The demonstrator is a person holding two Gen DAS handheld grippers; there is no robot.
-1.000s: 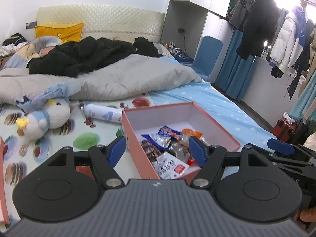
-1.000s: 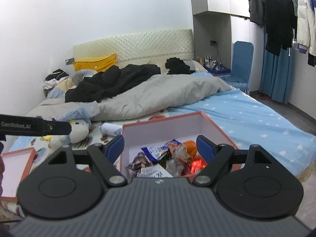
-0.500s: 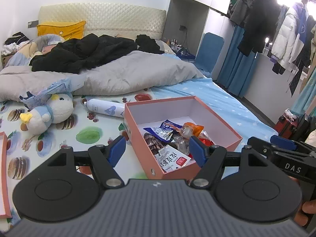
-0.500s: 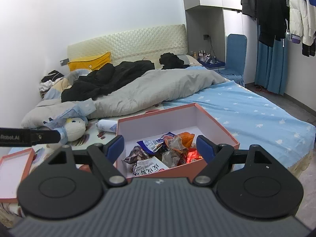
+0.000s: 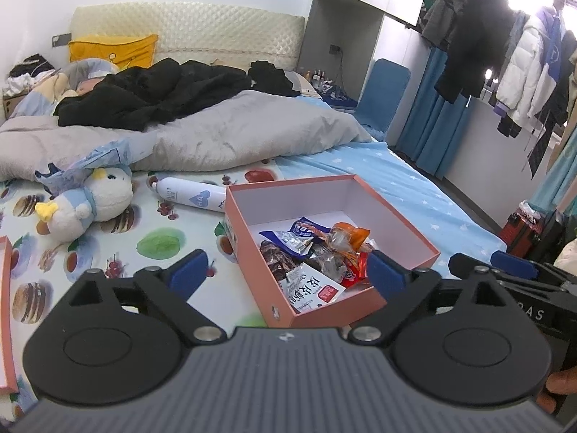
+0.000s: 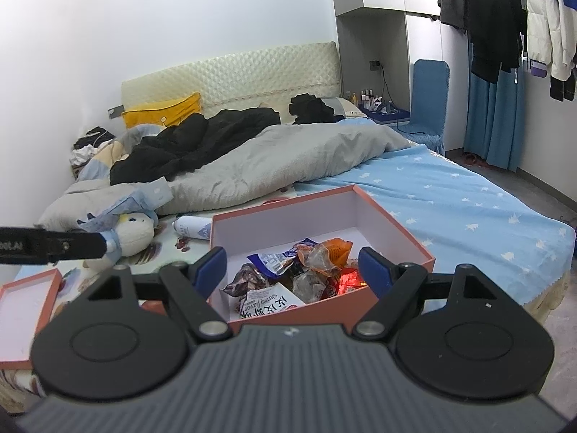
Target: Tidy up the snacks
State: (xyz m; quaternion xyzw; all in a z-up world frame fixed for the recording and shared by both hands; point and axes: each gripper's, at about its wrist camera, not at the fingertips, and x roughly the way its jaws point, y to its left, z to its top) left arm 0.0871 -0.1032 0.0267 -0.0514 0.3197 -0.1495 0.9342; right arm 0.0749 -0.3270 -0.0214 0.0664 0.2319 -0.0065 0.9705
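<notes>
Just ahead: both grippers hovering, fingers apart, empty.
Crinkly snack packets [image 5: 313,256] are lying loose in the pink box [image 6: 393,231]; grabbing one risks dragging neighbours out.

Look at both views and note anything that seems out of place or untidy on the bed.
The snack packets lie heaped in one corner of the pink box, not sorted. The box lid lies apart at the bed's edge. A white spray bottle lies on its side beside the box.
</notes>
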